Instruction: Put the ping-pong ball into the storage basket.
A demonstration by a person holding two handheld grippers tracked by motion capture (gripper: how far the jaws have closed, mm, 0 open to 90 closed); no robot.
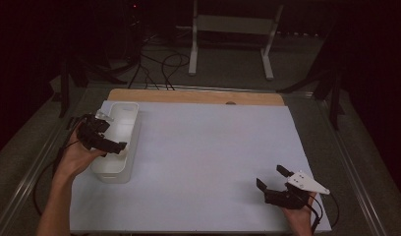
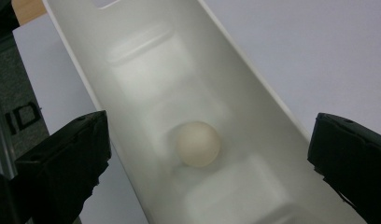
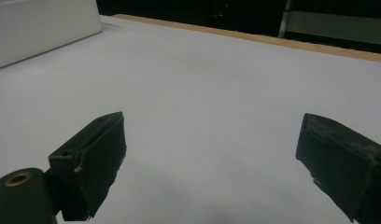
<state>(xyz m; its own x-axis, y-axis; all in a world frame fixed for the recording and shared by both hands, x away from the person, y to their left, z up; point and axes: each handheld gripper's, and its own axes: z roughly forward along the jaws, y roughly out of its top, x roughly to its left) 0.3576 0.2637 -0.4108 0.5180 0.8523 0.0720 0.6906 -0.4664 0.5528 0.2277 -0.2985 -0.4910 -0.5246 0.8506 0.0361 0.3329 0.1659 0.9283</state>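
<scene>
At about nine o'clock on the white mat [image 1: 213, 162], the left gripper [image 1: 110, 140] is held over a long white tray [image 1: 132, 123], its jaws spread wide with nothing between them. In the left gripper view a small cream ball [image 2: 198, 143] is seen lying on the tray's floor, apart from both jaws; in the high view that spot is covered by the gripper. The ball is round, matte and plain, slightly blurred, resting between two shallow raised panels of the tray. At about five o'clock the right gripper [image 1: 274, 178] is held low over the bare mat, its jaws likewise parted and empty. In the right gripper view the tray's outer wall [image 3: 44, 28] is shown at ten o'clock, well apart.
</scene>
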